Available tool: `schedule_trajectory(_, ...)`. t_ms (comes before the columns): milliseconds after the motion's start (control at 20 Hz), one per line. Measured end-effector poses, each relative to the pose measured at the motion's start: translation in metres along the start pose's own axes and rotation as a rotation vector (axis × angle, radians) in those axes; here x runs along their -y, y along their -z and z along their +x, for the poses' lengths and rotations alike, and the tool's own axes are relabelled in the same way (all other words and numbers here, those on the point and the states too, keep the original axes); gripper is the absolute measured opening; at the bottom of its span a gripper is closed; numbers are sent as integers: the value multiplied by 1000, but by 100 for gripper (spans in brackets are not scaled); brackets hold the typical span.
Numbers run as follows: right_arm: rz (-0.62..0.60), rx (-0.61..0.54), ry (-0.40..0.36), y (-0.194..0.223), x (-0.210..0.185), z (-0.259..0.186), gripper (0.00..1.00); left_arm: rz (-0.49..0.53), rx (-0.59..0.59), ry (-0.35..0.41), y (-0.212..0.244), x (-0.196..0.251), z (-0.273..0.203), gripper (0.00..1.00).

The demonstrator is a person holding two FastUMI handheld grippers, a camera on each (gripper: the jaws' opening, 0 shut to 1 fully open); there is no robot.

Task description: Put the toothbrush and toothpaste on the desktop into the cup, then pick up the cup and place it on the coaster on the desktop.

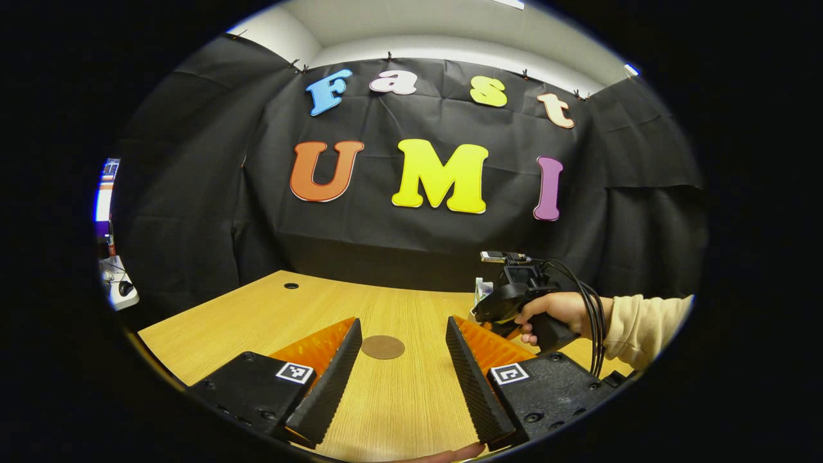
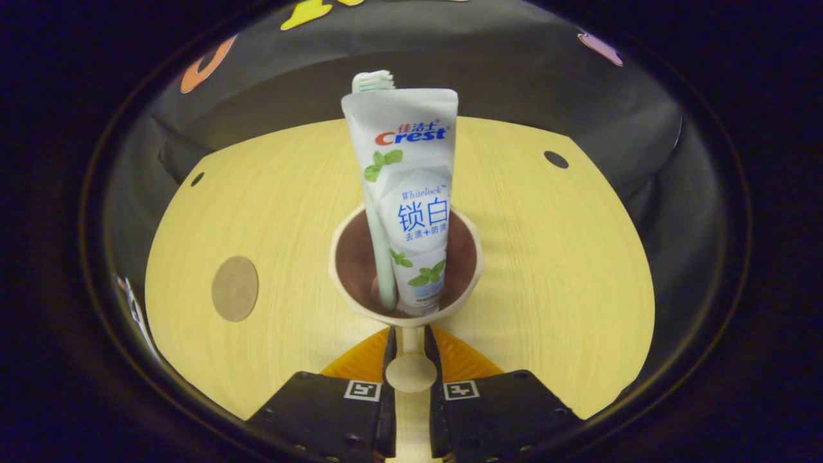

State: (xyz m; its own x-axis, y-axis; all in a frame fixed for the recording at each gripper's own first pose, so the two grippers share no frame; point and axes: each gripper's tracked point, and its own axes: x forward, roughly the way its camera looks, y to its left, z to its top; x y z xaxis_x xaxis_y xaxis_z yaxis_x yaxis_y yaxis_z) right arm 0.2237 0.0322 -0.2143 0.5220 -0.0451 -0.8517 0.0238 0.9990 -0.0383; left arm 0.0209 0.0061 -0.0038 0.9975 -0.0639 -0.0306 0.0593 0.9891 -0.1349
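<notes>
Toothbrush (image 2: 379, 251) mostly hidden behind toothpaste (image 2: 411, 199), both upright in cup (image 2: 405, 257), whose handle the right claw (image 2: 409, 354) is clenched on above the surface (image 2: 546, 257), w/ coaster (image 2: 235, 288) well apart at left; left claw (image 1: 402, 379) released, nothing between fingers.

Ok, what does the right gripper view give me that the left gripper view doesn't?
Right gripper view: the cup with the toothbrush and toothpaste standing in it, its handle pinched by the fingers of the right gripper. Left gripper view: the left gripper, fingers open and holding nothing, plus the hand carrying the right gripper. Both: the desktop and the round coaster, bare.
</notes>
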Motion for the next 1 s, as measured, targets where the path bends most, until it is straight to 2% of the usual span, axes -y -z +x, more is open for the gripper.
schedule_trajectory(100, -6, 9, -15, -3, 2, -6, 20, -6, -15, 16, 4, 4, 1, 84)
schedule_trajectory(200, -33, 58, 1, -2, 2, -20, 19, 8, -12, 8, 1, 2, -2, 85)
schedule_trajectory(250, -38, 53, -3, -1, 1, -19, 13, 19, -11, 1, 2, -1, -2, 85)
schedule_trajectory(450, -59, 35, 0, -2, 3, -14, 13, 35, 13, -11, -5, -7, -5, 84)
schedule_trajectory(650, -31, 17, -7, 0, -2, -11, 13, 14, -20, 3, 5, -5, 1, 84)
schedule_trajectory(750, -21, -24, 7, 1, 2, -4, 19, 19, -28, -5, 7, -8, 1, 85)
schedule_trajectory(800, -20, -36, 12, -3, 1, 0, 19, 30, -24, -23, 5, -14, 1, 84)
schedule_trajectory(1000, -39, -47, 23, -5, 2, 2, 24, 26, -22, -8, 4, -11, 1, 85)
